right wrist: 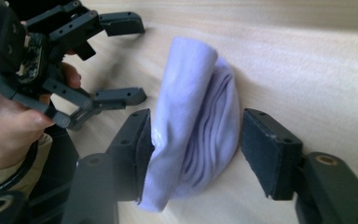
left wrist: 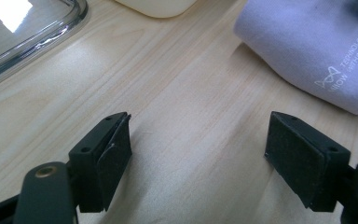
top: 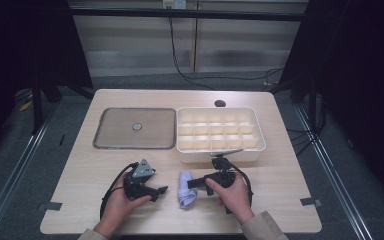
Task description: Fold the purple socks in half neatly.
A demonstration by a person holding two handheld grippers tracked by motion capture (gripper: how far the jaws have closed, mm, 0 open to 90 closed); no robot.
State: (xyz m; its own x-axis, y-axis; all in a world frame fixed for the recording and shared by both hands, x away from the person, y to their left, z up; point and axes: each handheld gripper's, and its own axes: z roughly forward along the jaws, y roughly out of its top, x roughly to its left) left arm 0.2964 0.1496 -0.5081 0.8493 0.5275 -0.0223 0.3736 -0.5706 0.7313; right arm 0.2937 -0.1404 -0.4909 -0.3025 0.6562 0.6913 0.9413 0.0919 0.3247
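Note:
A folded lilac cloth (top: 186,189) lies on the wooden table near its front edge, between my two hands. My right gripper (top: 190,184) comes at it from the right and straddles it. In the right gripper view the cloth (right wrist: 196,126) stands between the jaws: one pad (right wrist: 142,140) touches it, the other stands just off it, so the gripper (right wrist: 196,121) is open. My left gripper (top: 162,190) rests left of the cloth, open, with bare table between its jaws (left wrist: 198,135). The cloth (left wrist: 317,46) with white print lies beyond its right jaw. The left gripper (right wrist: 140,59) also shows in the right gripper view.
A shallow metal tray (top: 115,130) with a small round piece (top: 137,126) in it sits at the back left. Beside it stands a cream box (top: 220,155) split into several compartments, close behind the right gripper. A dark round spot (top: 220,103) lies behind the box.

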